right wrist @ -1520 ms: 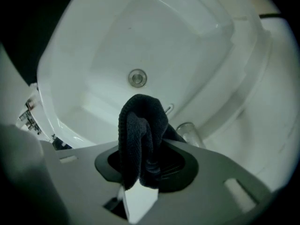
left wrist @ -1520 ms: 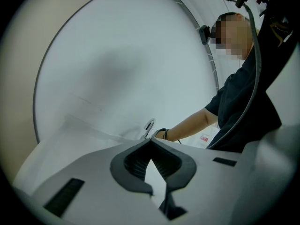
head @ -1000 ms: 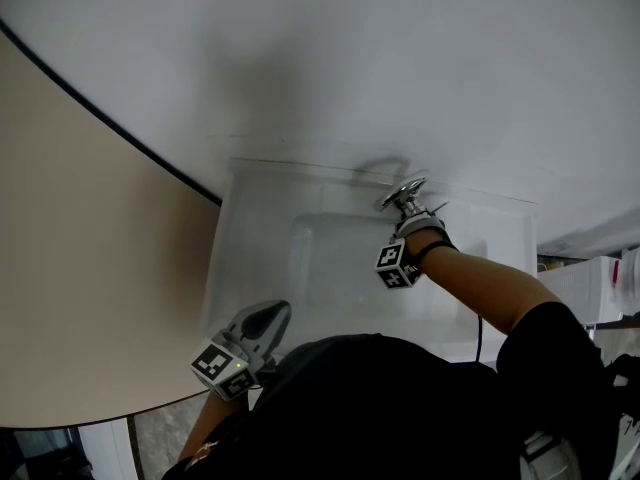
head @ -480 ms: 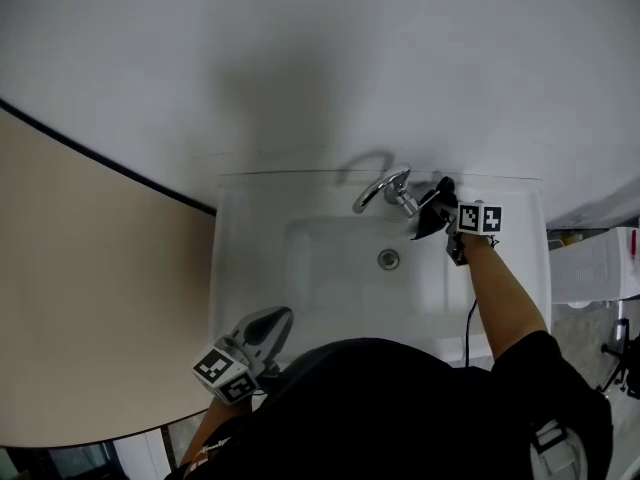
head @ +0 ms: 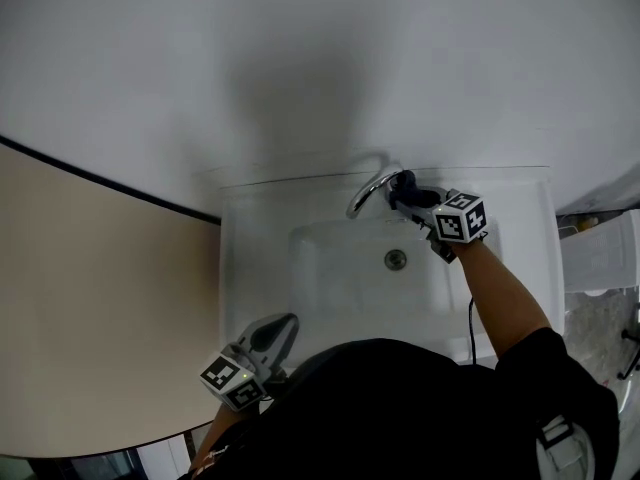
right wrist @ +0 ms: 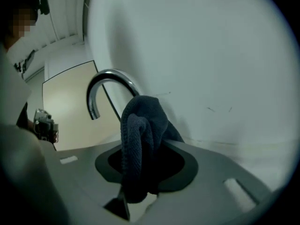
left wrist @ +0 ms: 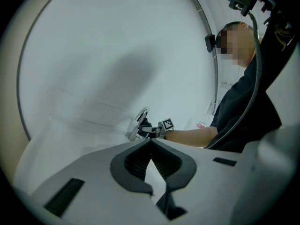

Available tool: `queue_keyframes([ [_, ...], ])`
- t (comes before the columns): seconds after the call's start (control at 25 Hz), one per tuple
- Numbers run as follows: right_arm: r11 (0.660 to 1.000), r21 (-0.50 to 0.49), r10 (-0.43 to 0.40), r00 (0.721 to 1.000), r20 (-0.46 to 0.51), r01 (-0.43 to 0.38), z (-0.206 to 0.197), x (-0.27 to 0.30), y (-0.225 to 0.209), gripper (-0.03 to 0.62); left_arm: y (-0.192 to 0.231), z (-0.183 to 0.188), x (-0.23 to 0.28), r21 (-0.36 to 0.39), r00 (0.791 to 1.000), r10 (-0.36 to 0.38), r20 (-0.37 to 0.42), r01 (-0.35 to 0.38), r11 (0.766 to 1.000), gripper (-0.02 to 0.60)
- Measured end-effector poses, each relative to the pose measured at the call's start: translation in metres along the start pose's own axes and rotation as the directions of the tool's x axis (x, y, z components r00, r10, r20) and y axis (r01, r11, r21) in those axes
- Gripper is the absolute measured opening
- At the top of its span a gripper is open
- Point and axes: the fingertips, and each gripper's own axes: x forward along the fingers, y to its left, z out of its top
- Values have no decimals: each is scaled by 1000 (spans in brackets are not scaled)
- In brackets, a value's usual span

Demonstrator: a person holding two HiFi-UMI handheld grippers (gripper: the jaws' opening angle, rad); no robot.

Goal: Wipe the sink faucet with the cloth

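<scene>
A chrome gooseneck faucet (head: 366, 192) stands at the back of the white sink (head: 250, 268). My right gripper (head: 415, 200) is shut on a bunched dark blue cloth (head: 406, 188), which presses against the faucet's right side by its base. Its jaws have just closed a little further on the cloth. In the right gripper view the cloth (right wrist: 136, 158) fills the jaws, with the faucet (right wrist: 105, 86) arching behind it. My left gripper (head: 283, 328) hangs shut and empty over the sink's front left rim. The left gripper view shows the faucet (left wrist: 139, 122) far ahead.
The drain (head: 396, 259) lies in the basin below the spout. A beige panel (head: 100, 308) runs along the left, edged by a dark line. A white appliance (head: 600, 253) stands to the sink's right. The white wall (head: 320, 68) rises close behind the faucet.
The right gripper with the cloth went from the faucet's front round to its right side and now presses in against its base. The left gripper shifted slightly and stayed shut.
</scene>
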Motion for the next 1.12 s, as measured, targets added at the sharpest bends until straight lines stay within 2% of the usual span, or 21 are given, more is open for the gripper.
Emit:
queue_keyframes([
  [0.08, 996, 87, -10, 999, 36, 7, 1, 1, -13, 121, -2, 3, 3, 11, 1000, -4, -3, 4, 1000, 0],
  [0.2, 953, 288, -132, 985, 112, 95, -8, -34, -57, 123, -5, 3, -1, 31, 1000, -1, -8, 1, 1000, 0],
  [0.24, 940, 320, -161, 982, 97, 122, -15, -42, -68, 123, -6, 6, -2, 24, 1000, -6, 6, 6, 1000, 0],
  [0.32, 932, 337, -159, 987, 40, 136, -23, -35, -80, 124, -5, 5, -3, 10, 1000, -3, 10, 3, 1000, 1],
  [0.44, 939, 328, -110, 994, -14, 108, -20, -6, -77, 124, -1, -6, -2, 17, 999, 17, -40, -16, 1000, 1],
  [0.6, 964, 255, -51, 992, -113, 79, -19, -3, -68, 121, -13, -10, 6, 50, 998, -18, -68, 21, 999, 0],
  [0.72, 978, 201, -13, 977, -211, 56, -32, -18, -53, 121, -15, 0, 8, 33, 1000, -18, -21, 18, 999, 0],
  [0.8, 981, 186, 0, 967, -256, 49, -41, -28, -47, 121, -11, -2, 6, 31, 999, -9, -31, 10, 999, 1],
  [0.88, 986, 161, -3, 961, -276, 49, -42, -28, -47, 121, -6, -5, 4, 28, 999, -2, -46, 3, 1000, 0],
  [1.04, 995, 80, -36, 960, -278, 61, -23, -1, -55, 123, -9, 2, 9, -4, 1000, -18, -3, 18, 1000, 1],
  [1.12, 996, 73, -28, 959, -282, 51, -20, 5, -58, 127, -9, -2, 10, 14, 1000, -9, -27, 9, 1000, 1],
])
